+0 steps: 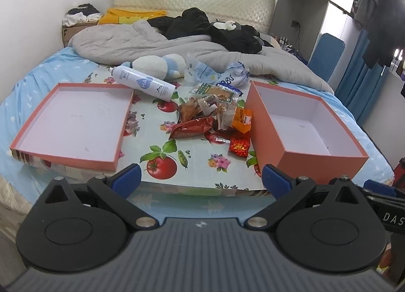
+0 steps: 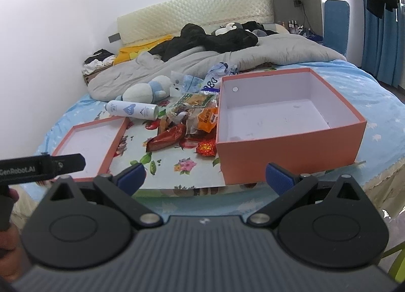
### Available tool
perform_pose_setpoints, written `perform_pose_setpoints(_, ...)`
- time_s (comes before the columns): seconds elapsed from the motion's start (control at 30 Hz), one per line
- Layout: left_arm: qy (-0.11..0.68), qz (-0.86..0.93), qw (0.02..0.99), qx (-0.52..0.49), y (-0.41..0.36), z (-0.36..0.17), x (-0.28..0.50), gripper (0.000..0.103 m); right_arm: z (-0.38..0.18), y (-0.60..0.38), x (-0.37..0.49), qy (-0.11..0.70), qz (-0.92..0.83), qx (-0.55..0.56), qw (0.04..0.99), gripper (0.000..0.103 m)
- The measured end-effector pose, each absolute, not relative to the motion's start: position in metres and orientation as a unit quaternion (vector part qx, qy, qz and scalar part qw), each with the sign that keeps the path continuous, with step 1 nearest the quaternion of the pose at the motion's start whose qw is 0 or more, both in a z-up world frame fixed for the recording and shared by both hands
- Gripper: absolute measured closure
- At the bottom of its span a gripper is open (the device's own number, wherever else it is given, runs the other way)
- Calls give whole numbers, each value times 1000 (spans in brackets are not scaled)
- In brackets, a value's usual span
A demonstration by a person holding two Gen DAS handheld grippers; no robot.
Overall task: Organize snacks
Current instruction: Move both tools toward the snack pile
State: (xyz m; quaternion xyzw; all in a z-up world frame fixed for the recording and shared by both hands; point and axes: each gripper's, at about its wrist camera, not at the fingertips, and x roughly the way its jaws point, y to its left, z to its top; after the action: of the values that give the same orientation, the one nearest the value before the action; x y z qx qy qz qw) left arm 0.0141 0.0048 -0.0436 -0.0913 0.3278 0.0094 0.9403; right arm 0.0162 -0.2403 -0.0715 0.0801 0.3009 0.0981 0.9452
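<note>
On the bed, over a fruit-printed mat, I have everything laid out ahead of me. The biggest piece is the deep orange box on the right, its white inside bare, standing just beside the snack pile. To the left lies its shallow lid, turned up like a tray and likewise bare. Between the two sits the heap of snack packets, touching the box's near wall on one side and well apart from the lid. A white spray can lies on its side behind the heap, near a plush toy.

My left gripper and right gripper both hover short of the mat's near edge, jaws spread wide, nothing between them. Nothing has gone into the box yet, I judge.

The packets look light, crinkly and slick: film bags that will slide and crumple rather than resist. The red pouch at the front seems puffed, so I would pinch it at a flat sealed end, not across the belly. The small foil sachet nearest the box is the easiest first pick; I would take it by a crimped edge.
</note>
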Motion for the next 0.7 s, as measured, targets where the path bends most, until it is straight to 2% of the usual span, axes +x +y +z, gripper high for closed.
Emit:
perform_pose_setpoints(0.17,344,3,931,-126,11,-59,18,0,-76,-238,18,302,93,76,946,0)
perform_pose_setpoints(0.7,361,-2,926,-110,14,-71,22,0,-91,-226,19,311,86,64,944,0)
